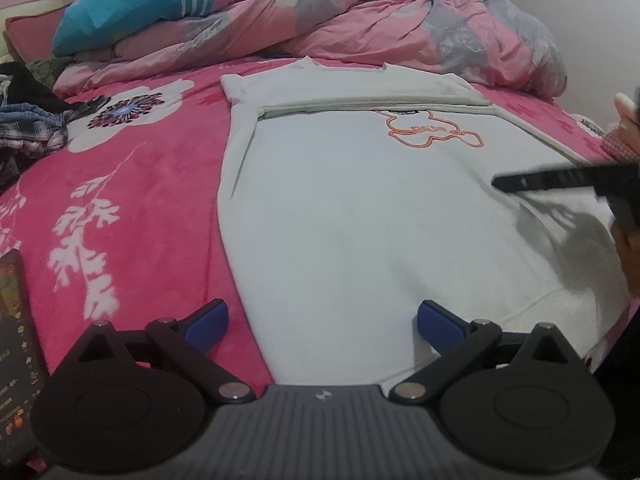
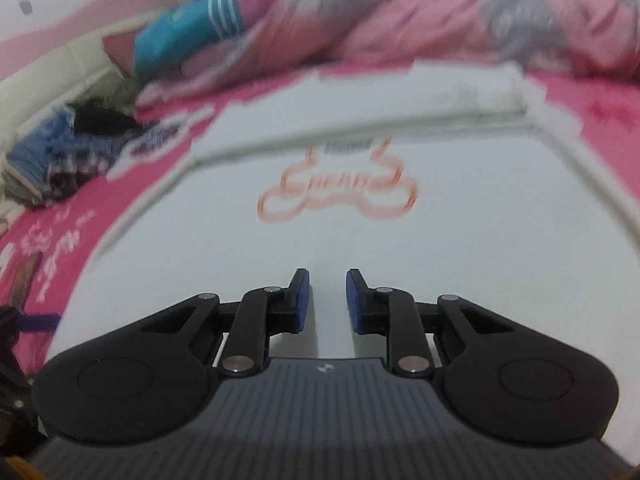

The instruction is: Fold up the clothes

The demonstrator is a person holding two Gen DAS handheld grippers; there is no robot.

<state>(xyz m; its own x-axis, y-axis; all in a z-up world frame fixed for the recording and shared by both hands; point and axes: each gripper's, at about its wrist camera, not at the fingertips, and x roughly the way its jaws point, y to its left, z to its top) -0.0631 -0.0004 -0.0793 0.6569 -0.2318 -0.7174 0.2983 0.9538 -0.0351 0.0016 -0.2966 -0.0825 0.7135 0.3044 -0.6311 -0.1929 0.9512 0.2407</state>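
A white sweatshirt (image 1: 360, 208) with an orange outline print (image 1: 432, 134) lies flat on the pink bedspread, its sleeves folded in across the top. My left gripper (image 1: 322, 320) stands open and wide over the shirt's near hem, with nothing between its blue pads (image 1: 208, 326). In the right wrist view the same sweatshirt (image 2: 360, 232) fills the blurred picture. My right gripper (image 2: 328, 280) hovers over the shirt's middle; its pads stand a narrow gap apart with nothing between them. The left wrist view shows the right gripper (image 1: 506, 182) as a dark finger above the shirt's right side.
A rumpled pink and grey quilt (image 1: 360, 20) and a blue pillow (image 1: 132, 12) are piled at the back. Plaid and dark clothes (image 1: 28, 120) lie at the left edge. A flowered pink bedspread (image 1: 120, 200) covers the bed. A hand (image 1: 626, 124) shows at the right.
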